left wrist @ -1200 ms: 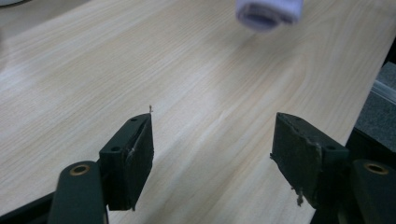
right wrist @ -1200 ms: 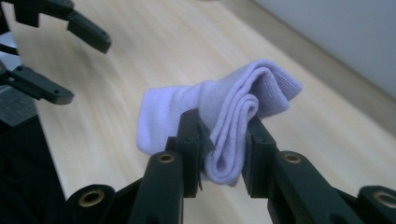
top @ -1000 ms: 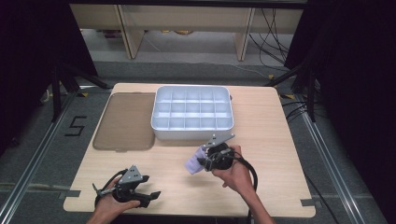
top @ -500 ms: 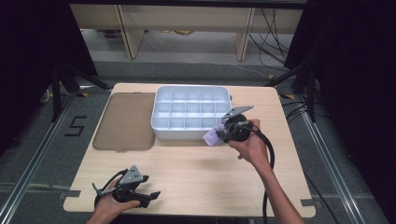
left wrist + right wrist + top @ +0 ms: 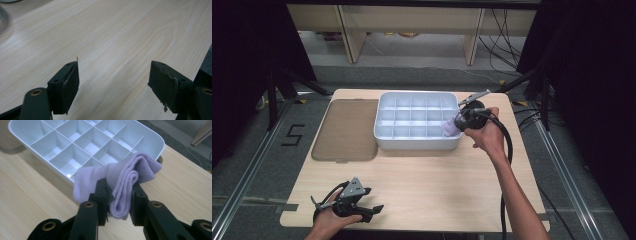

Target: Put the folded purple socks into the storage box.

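a: tabletop (image 5: 427, 185) first — pale wood, mostly bare. what sits on it?

b: brown lid (image 5: 346, 130) lies flat at the far left, and just beside it on its right stands the white divided tray (image 5: 417, 143), a grid of compartments, every one that shows looking vacant.

a: and the cloth?

b: lilac folded cloth (image 5: 117, 182) is clenched in the jaws of the right gripper (image 5: 119, 195). in the right gripper view the fold runs up between the two pads, its long axis pointing away from the jaws toward the tray's near corner, the loose end hanging over the rim there.

a: so where is it against the tray?

b: in the high view the cloth (image 5: 450, 128) hangs at the tray's right end, about over the near-right compartments, with the right gripper (image 5: 458, 123) just outside the right wall. i'd judge the coming move turns on that: the compartment lies ahead of and below the jaws, so the cloth needs to go a little further in over the tray, then down.

a: anything in the way?

b: only the tray's own right wall and the dividers; a folded cloth could catch on a divider edge.

a: the other hand?

b: left gripper (image 5: 354, 205) rests at the near-left edge of the tabletop, well apart from the tray, jaws spread wide with nothing between them — bare wood in the left gripper view (image 5: 113, 82). the right hand is by far the nearer.
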The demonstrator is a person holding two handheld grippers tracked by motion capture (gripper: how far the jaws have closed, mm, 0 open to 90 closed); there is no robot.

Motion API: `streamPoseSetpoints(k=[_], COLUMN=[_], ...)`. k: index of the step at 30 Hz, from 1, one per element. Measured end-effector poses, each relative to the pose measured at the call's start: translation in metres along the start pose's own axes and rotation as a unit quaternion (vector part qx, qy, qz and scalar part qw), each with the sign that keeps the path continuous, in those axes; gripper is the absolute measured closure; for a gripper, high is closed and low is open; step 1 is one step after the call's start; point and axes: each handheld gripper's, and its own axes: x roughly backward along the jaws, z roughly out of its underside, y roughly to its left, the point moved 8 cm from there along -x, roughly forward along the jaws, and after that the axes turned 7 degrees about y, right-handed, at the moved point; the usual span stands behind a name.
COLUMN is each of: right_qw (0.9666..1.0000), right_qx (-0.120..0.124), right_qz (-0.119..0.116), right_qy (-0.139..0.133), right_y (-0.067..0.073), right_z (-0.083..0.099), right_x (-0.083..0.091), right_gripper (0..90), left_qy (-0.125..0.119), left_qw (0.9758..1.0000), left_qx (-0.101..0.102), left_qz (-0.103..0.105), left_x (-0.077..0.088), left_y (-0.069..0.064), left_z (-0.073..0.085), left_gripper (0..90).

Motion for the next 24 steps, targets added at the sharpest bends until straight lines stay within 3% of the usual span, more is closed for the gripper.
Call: streamPoseSetpoints(k=[2, 5, 6, 12, 13, 14, 20, 24], right_qw=[1.0000, 0.9999, 0.9998, 0.9985, 0.9981, 0.9981, 0.9963, 0.9931], right_qx=[0.005, 0.002, 0.003, 0.002, 0.009, 0.009, 0.010, 0.022], right_qz=[0.007, 0.011, 0.014, 0.025, 0.026, 0.026, 0.029, 0.043], right_qy=[0.002, 0.010, 0.013, 0.048, 0.055, 0.055, 0.080, 0.107], right_y=[-0.005, -0.011, -0.012, -0.020, -0.021, -0.021, -0.020, -0.021], right_z=[-0.004, -0.008, -0.009, -0.012, -0.013, -0.013, -0.015, -0.011], right_x=[-0.002, -0.007, -0.010, -0.028, -0.032, -0.032, -0.052, -0.071], right_gripper=[72.4, 72.4, 72.4, 72.4, 72.4, 72.4, 72.4, 72.4], left_qy=[0.002, 0.002, 0.001, 0.000, -0.004, -0.001, -0.003, -0.002], left_qw=[0.9999, 0.9999, 1.0000, 0.9999, 1.0000, 0.9999, 0.9999, 0.9999], left_qx=[-0.012, -0.013, 0.000, -0.015, 0.001, -0.012, -0.010, -0.012], left_qz=[-0.002, -0.002, -0.001, -0.002, 0.001, -0.004, -0.006, -0.003], left_x=[0.000, 0.000, 0.000, 0.001, 0.000, 0.001, 0.002, 0.002], left_y=[0.001, 0.001, 0.000, 0.001, 0.000, 0.002, 0.003, 0.002], left_z=[0.000, 0.000, 0.000, 0.000, -0.001, 0.000, -0.001, 0.000], left_gripper=[24.0, 24.0, 24.0, 24.0, 24.0, 24.0, 24.0, 24.0])
